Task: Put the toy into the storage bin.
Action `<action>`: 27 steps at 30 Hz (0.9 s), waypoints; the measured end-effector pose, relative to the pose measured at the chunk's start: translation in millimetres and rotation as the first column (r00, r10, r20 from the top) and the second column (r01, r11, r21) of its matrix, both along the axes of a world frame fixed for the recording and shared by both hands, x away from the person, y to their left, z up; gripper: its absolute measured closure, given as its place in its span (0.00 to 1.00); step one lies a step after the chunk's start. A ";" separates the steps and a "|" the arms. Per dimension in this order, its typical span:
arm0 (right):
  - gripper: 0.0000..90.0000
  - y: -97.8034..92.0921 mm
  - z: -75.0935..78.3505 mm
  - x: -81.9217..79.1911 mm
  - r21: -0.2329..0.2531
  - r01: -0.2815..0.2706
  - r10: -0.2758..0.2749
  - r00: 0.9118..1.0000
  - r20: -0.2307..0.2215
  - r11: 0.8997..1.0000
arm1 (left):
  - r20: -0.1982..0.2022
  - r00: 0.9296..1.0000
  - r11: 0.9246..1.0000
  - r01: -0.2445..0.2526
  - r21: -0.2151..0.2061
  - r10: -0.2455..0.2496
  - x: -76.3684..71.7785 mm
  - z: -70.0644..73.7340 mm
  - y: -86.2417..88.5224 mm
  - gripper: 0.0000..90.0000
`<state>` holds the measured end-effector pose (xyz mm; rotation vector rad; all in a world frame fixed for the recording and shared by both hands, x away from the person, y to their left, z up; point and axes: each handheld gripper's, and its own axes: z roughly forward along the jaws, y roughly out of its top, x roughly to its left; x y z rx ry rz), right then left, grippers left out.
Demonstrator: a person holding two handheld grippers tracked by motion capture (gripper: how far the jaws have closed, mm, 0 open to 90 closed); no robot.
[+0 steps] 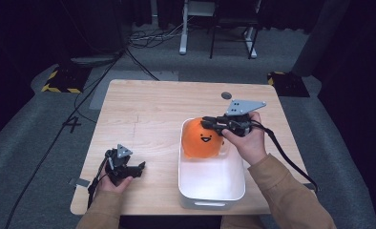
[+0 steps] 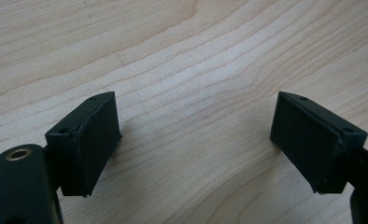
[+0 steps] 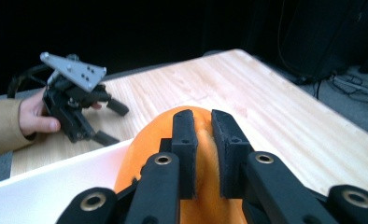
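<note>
— Right hand-held gripper (image 3: 201, 140): what's it holding?
— It pinches an orange plush toy (image 1: 203, 138) at the far end of the white bin (image 1: 210, 183).
— And the left hand-held gripper (image 1: 129, 169)?
— Spread wide, low over the bench (image 1: 148, 114).

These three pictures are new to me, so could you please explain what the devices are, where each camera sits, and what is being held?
A person at a wooden table holds a hand-operated two-jaw gripper in each hand. The high view looks down from above the person's side. The other two cameras ride on the grippers and look along their black jaws. The right gripper has its jaws pinched on a fold of an orange plush toy with a smiling face, which sits at the far end of a white bin. The left gripper rests near the table's left edge with its jaws wide apart, over bare wood, holding nothing.
</note>
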<state>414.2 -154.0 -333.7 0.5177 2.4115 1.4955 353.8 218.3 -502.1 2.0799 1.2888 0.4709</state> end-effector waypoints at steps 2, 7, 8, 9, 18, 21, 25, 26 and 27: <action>0.90 3.4 -5.5 -0.7 -0.028 -0.001 0.001 1.000 0.003 1.000 | 0.001 1.000 1.000 0.000 0.000 0.000 0.0 0.0 0.0 0.18; 0.89 11.1 -15.0 -1.2 -0.075 -0.008 0.008 1.000 0.004 0.997 | 0.000 1.000 1.000 0.000 0.000 0.000 0.0 0.0 0.0 0.18; 0.89 11.9 -16.6 -0.5 -0.084 -0.007 0.007 1.000 0.002 0.996 | 0.003 1.000 1.000 0.000 0.001 0.000 0.2 0.0 0.1 0.18; 0.89 12.6 -18.3 0.0 -0.091 -0.008 0.007 1.000 -0.004 0.996 | 0.001 1.000 1.000 0.000 0.000 0.000 0.0 0.0 0.0 0.18; 0.89 16.1 -21.0 0.3 -0.113 -0.013 0.013 1.000 -0.005 0.994 | 0.000 1.000 1.000 0.000 0.000 0.000 0.0 0.0 0.0 0.18; 0.89 16.0 -20.8 0.5 -0.118 -0.018 0.016 1.000 -0.016 0.993 | 0.000 1.000 1.000 0.000 0.000 0.000 0.0 0.0 0.0 0.18; 0.89 14.6 -19.4 0.5 -0.126 -0.020 0.017 0.999 -0.027 0.992 | 0.001 1.000 1.000 -0.001 0.001 0.001 0.1 0.0 0.0 0.18; 0.89 14.7 -19.3 0.6 -0.125 -0.019 0.015 0.999 -0.035 0.992 | 0.000 1.000 1.000 0.000 0.000 0.000 0.0 0.0 0.0 0.18; 0.89 14.9 -19.4 1.1 -0.129 -0.020 0.015 0.999 -0.041 0.991 | 0.001 1.000 1.000 0.000 0.000 0.000 0.0 0.0 0.0 0.18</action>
